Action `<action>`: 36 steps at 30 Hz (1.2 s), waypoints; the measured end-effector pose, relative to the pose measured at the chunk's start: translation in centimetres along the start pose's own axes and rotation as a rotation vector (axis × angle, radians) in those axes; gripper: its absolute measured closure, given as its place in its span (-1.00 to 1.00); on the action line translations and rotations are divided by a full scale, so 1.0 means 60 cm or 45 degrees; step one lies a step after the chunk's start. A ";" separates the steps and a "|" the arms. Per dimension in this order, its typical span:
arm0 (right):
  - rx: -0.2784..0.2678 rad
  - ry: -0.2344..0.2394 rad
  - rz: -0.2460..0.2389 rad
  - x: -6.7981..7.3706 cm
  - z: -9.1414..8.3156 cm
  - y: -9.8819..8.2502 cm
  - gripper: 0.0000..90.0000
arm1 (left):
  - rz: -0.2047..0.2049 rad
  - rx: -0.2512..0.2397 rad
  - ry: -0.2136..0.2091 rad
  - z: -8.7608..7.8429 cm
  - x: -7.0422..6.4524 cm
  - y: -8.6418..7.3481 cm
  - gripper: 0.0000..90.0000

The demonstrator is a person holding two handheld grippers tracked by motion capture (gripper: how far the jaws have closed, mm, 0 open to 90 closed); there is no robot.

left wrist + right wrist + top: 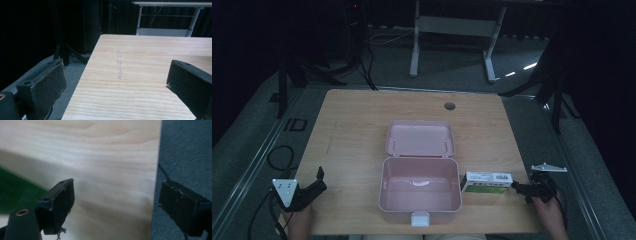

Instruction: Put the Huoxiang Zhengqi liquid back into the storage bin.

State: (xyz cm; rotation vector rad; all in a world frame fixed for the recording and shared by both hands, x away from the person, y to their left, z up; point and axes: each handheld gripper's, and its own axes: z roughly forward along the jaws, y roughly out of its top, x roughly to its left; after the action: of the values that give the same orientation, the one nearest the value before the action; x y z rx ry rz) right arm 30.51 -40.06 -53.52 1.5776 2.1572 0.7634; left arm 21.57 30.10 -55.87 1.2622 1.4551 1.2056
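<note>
High view, lower right: the right gripper [518, 188] sits with jaws spread and empty, its tips just beside the right end of a green-and-white carton [486, 183] lying flat on the table [352, 125]. The carton looks light, stiff cardboard, crushable if squeezed hard; a hold across its narrow faces near the right end seems best. Lower left, the left gripper [319, 176] rests parted, holding nothing. Centre frame, touching the carton's left end, stands an open pink box [420, 190].

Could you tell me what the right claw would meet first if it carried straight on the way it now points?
Probably the green and white box: the right claw, open, points left at the box's near end, seemingly a short gap away, though depth is unclear.
</note>
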 end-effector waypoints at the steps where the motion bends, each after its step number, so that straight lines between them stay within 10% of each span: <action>1: 0.037 0.004 -0.020 0.000 -0.002 0.001 -0.71 | -0.001 0.001 -0.003 0.000 0.000 0.000 -0.95; 16: 0.404 0.216 -0.350 0.023 -0.015 0.003 -0.71 | 0.006 0.015 -0.031 0.003 -0.001 0.000 -0.95; 36: 0.800 0.469 -0.972 0.093 -0.043 0.007 -0.69 | 0.004 0.017 -0.039 0.004 0.000 0.000 -0.95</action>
State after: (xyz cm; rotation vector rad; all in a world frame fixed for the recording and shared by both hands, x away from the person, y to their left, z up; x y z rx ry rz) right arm 27.62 -35.23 -51.06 0.6827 3.1613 0.1204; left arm 21.82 30.11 -55.94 1.2867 1.4421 1.1755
